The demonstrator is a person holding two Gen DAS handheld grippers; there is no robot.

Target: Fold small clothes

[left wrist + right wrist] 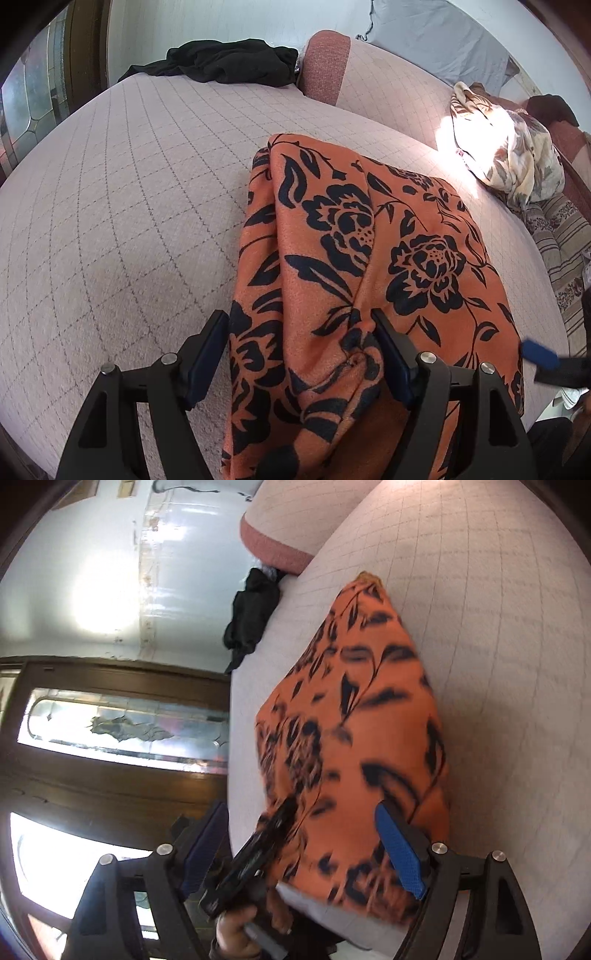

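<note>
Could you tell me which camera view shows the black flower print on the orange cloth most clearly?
The left wrist view: the orange cloth is sharp there and whole flowers are readable. In the right wrist view the same cloth is motion-blurred, so the print smears into dark streaks.

Home living room: quilted sofa (129, 192), wooden door (110, 775).
</note>
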